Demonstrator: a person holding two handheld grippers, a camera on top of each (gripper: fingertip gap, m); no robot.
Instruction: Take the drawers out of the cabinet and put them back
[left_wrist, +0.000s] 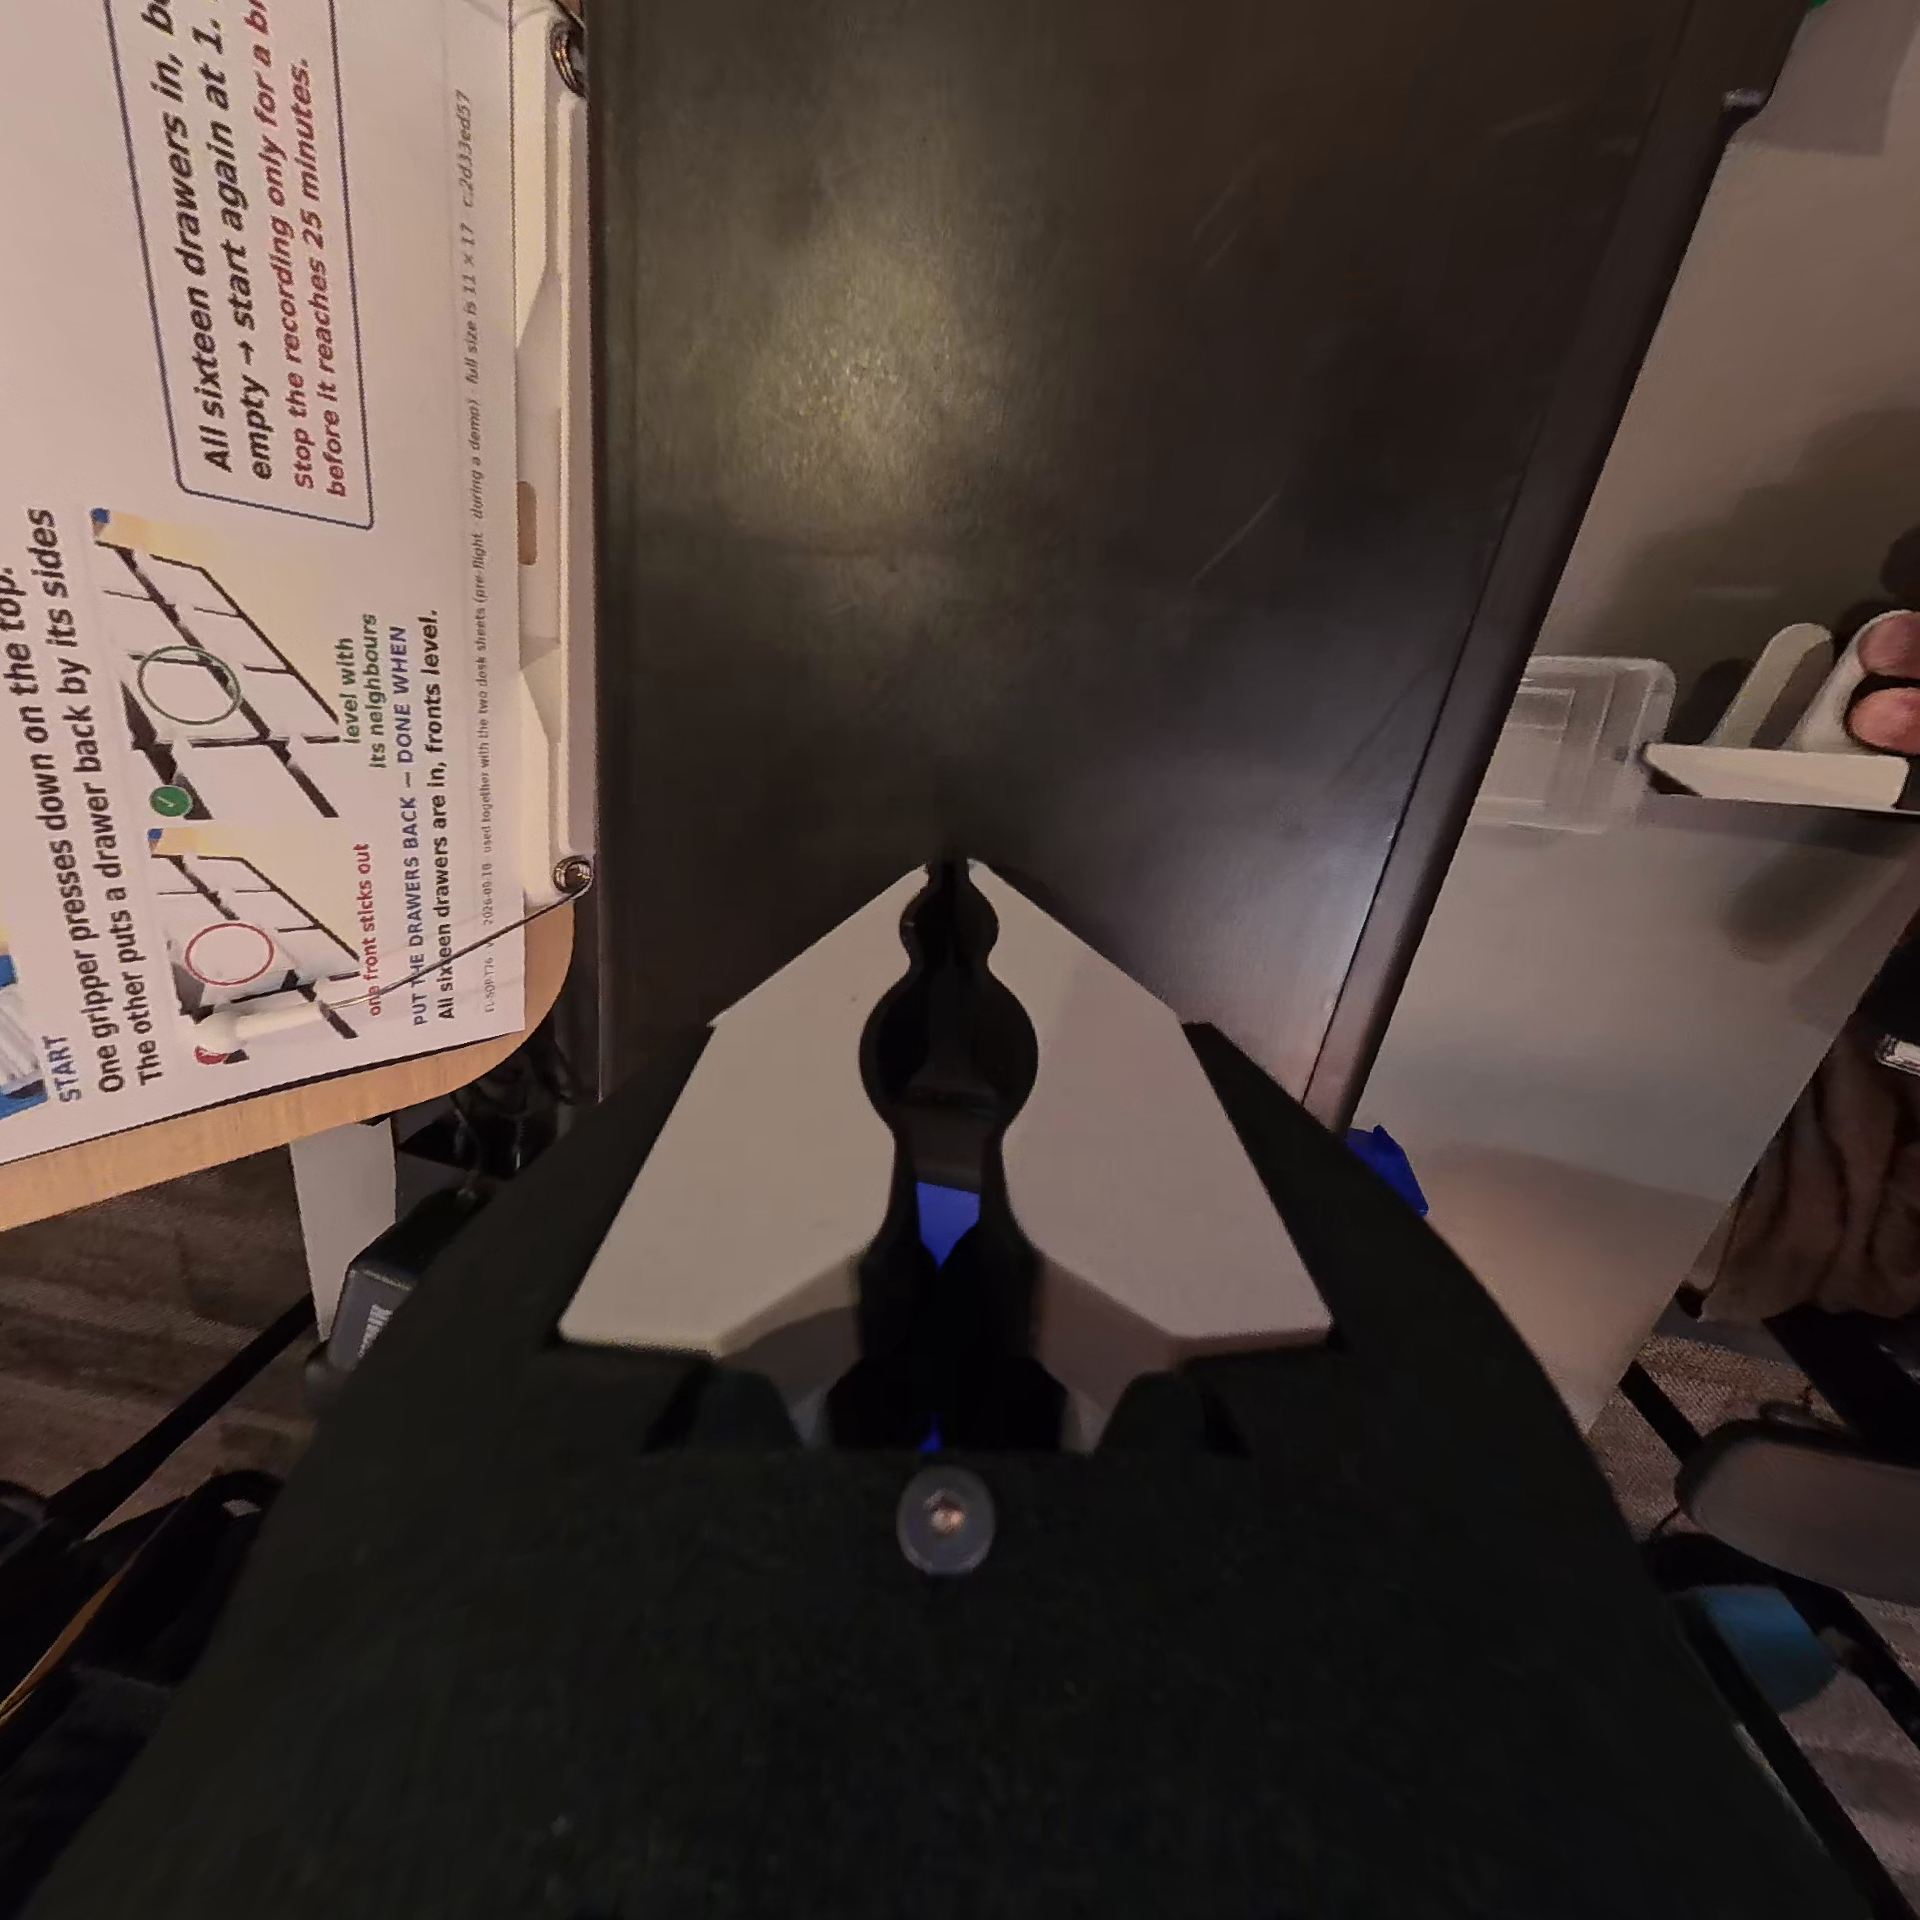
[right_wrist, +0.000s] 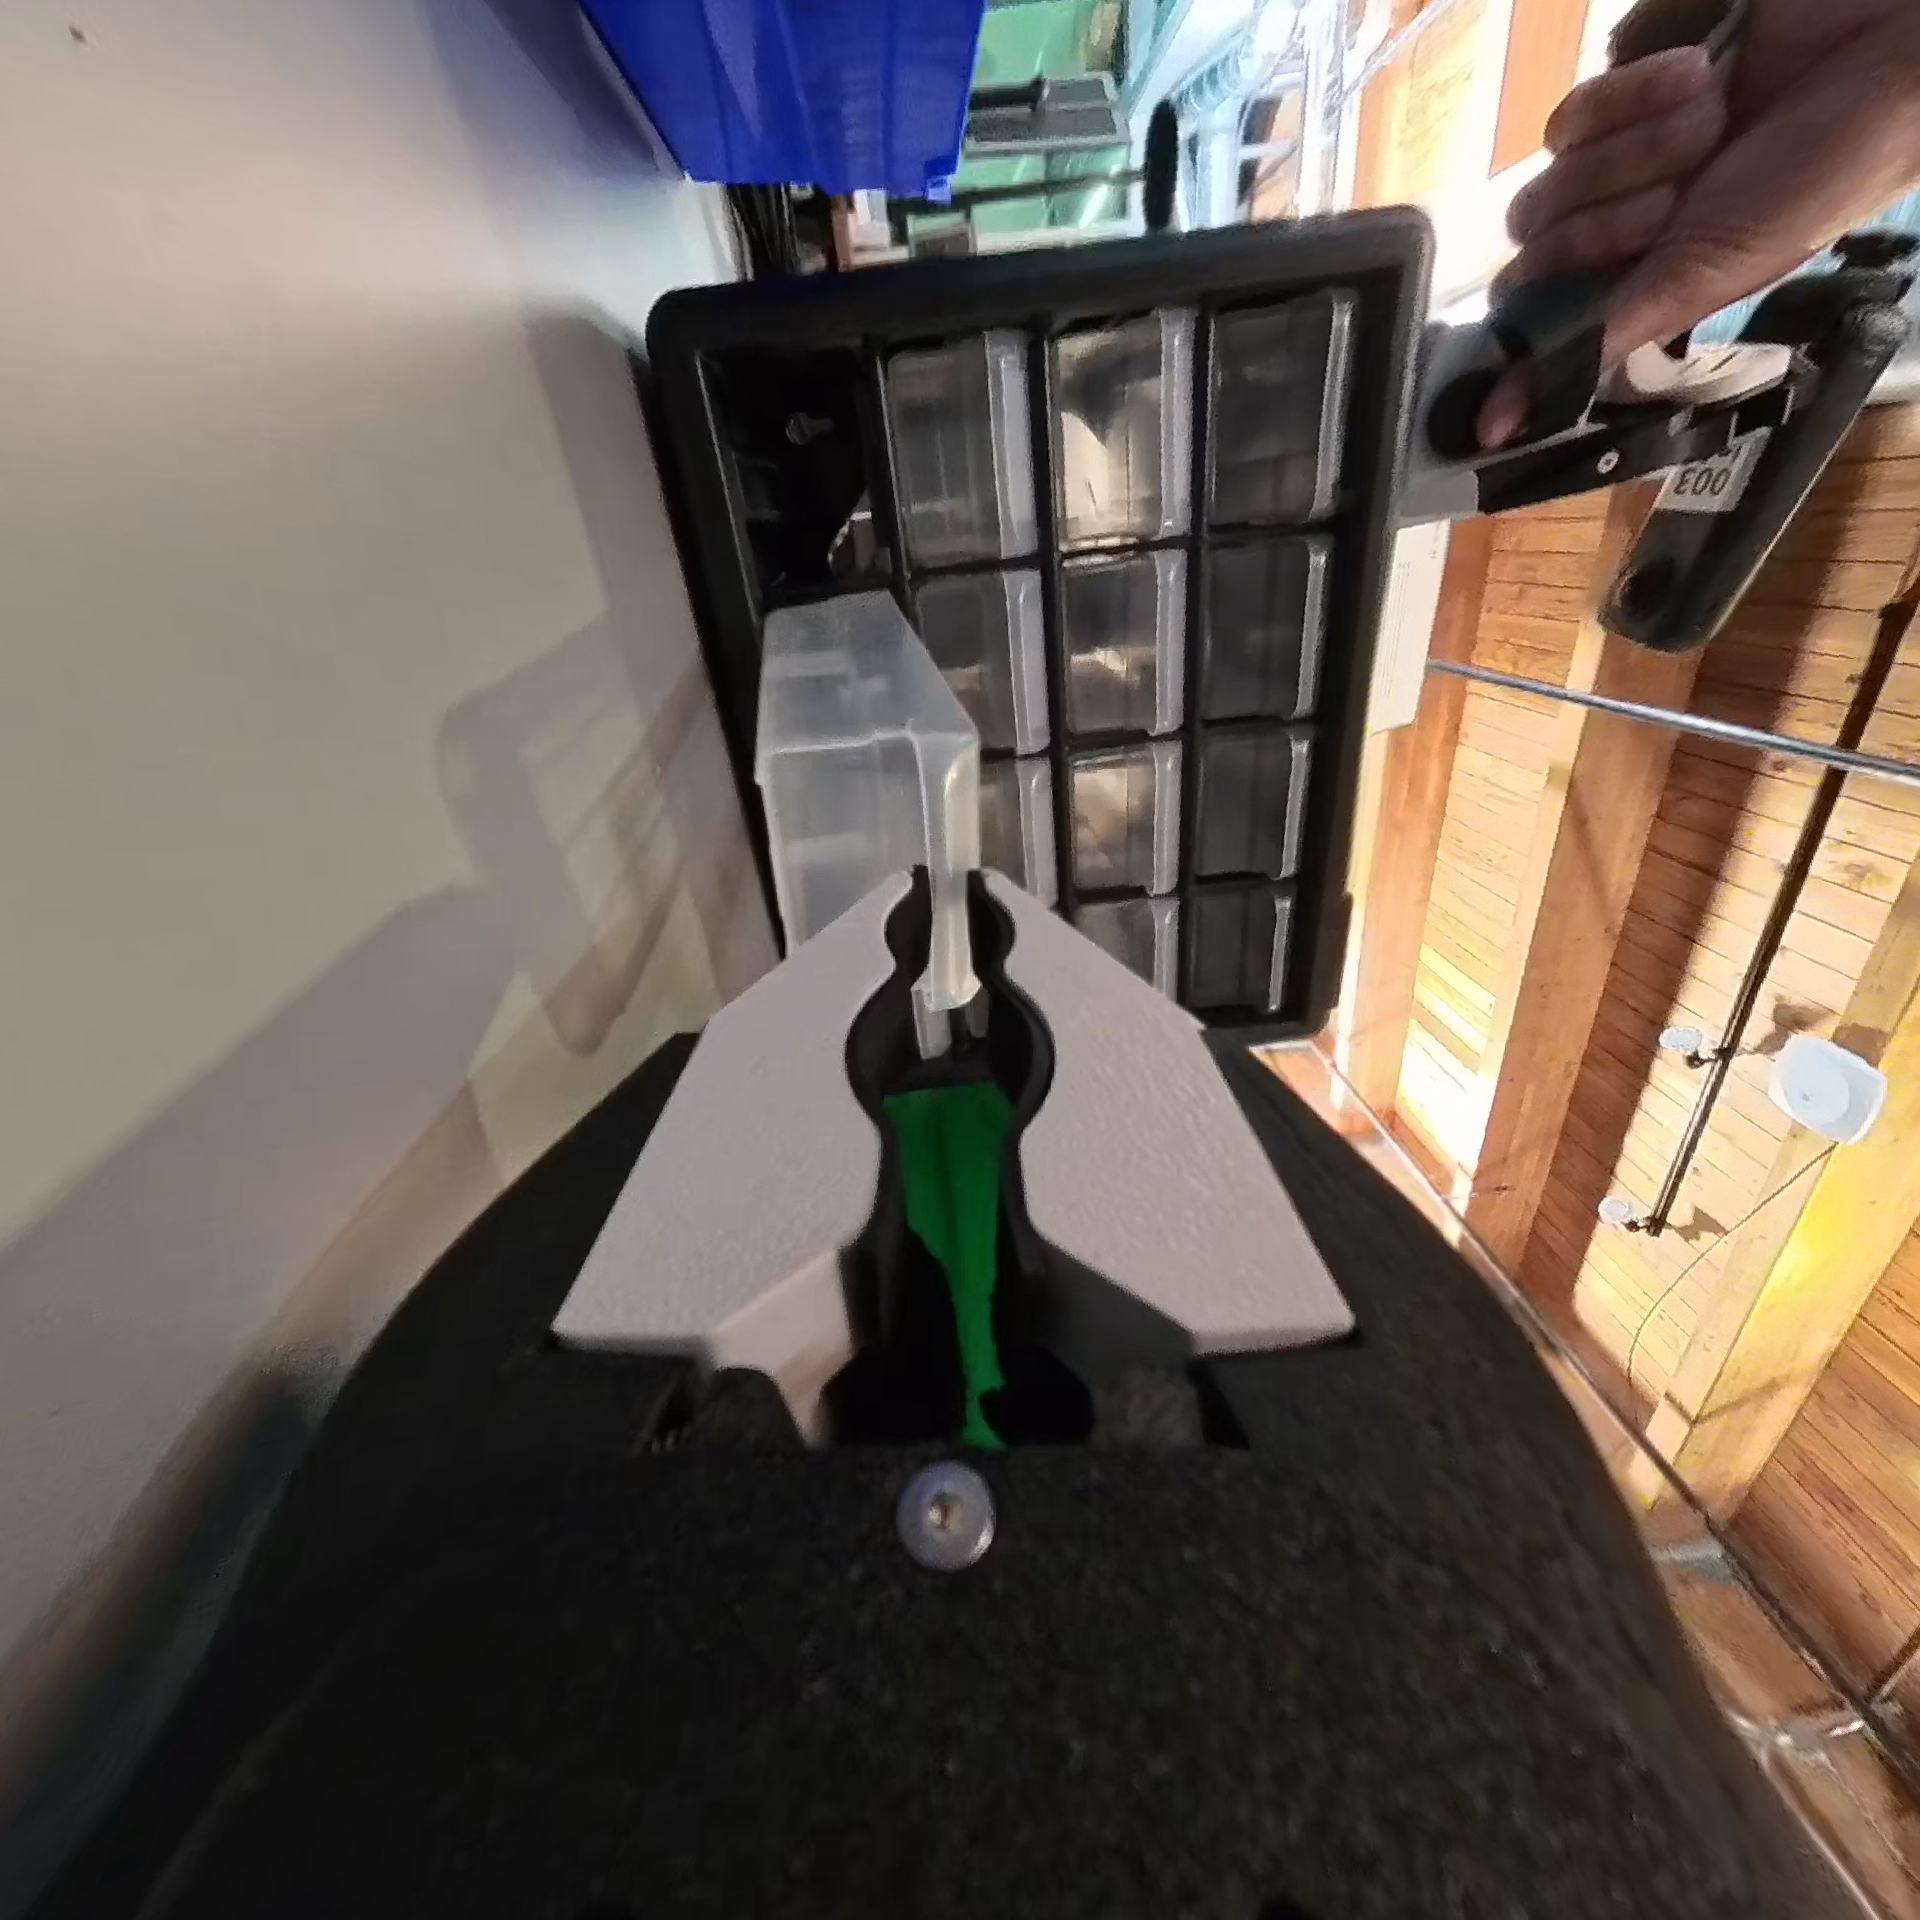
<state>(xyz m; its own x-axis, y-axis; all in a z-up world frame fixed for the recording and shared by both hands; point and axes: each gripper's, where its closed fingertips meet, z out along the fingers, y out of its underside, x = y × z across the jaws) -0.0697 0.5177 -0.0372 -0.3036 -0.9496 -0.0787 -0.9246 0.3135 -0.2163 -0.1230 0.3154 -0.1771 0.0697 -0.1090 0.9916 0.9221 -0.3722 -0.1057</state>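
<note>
- Black plastic cabinet (right_wrist: 1039, 281) fills the right wrist view from 11 to 2 o'clock, standing on the white table (right_wrist: 260, 727); its grid holds clear drawers, with one compartment at the frame's 11 o'clock corner open and dark.
- Its dark top panel (left_wrist: 1039, 468) spreads across the left wrist view.
- Printed instruction sheet (left_wrist: 260, 520) lies at 10 o'clock in that view.
- Left hand-held gripper (left_wrist: 948, 873) is clenched, its tips pressed against the cabinet top.
- Clear drawer (right_wrist: 852, 769) sticks well out of the cabinet at 12 o'clock in the right wrist view.
- Right hand-held gripper (right_wrist: 945, 883) is grasping that drawer by its front handle tab.
</note>
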